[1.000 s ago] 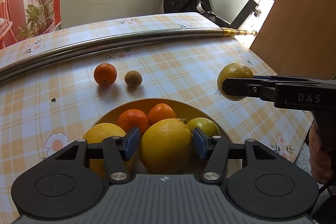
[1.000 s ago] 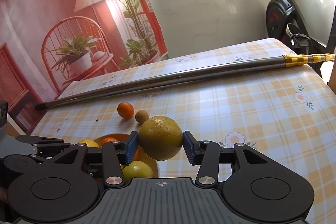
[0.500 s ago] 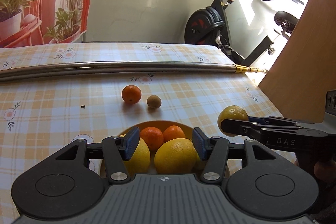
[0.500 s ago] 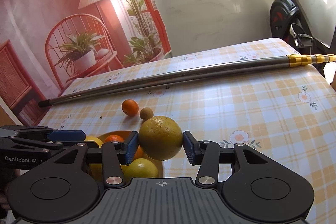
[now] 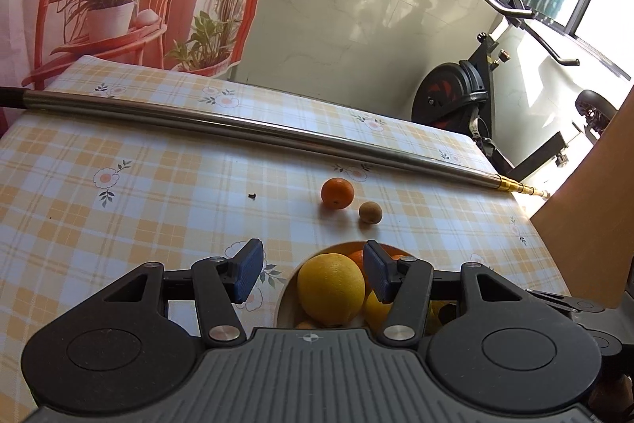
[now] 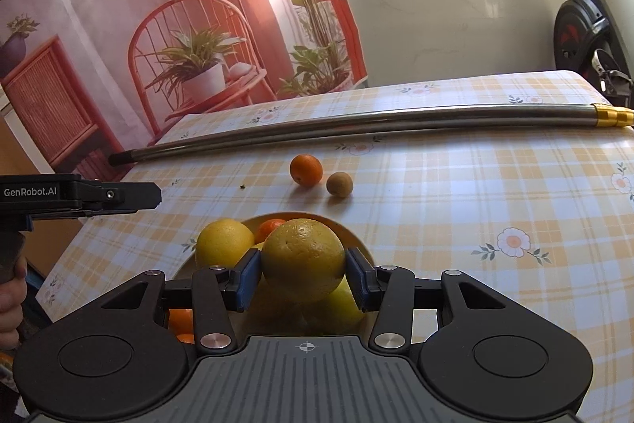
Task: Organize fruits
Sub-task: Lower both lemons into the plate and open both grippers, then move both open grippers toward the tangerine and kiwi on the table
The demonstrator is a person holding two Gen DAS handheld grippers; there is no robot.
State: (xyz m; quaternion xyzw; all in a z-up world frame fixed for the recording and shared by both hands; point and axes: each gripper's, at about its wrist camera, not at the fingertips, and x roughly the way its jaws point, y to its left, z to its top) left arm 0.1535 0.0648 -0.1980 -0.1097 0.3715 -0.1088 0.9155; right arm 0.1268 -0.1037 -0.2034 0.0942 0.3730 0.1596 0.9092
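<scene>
Item one: our right gripper (image 6: 303, 278), blue pads clamped on a large dull-yellow orange (image 6: 303, 258), which hangs directly above the shallow yellow round bowl (image 6: 358, 237).

Item two: our left gripper (image 5: 313, 274), fingers apart with nothing between them; the fruit seen through the gap lies below in the bowl. It hovers at the bowl's left side.

Item three: bowl contents. We count a big bright-yellow citrus (image 6: 224, 242), at least one small orange mandarin (image 6: 268, 226) behind it, and further yellow and orange fruit partly hidden under the gripper bodies; the exact count we cannot tell.

Item four: fruit outside the bowl. A small round orange mandarin (image 6: 306, 170) and, just beside it, a small brown round fruit (image 6: 339, 184) sit on the yellow-checked floral tablecloth (image 6: 495, 185), between the bowl and the long steel pole with a gold tip (image 6: 376, 127).

Progress, as we judge it: most fruit is gathered; the held orange awaits release, and two pieces remain.

Room: the cloth is bare toward the table's left and right edges. The pole bars the far side, lying near the far edge. The bowl sits close to the near edge, and it is filling up, so a dropped orange could roll off the heap.
</scene>
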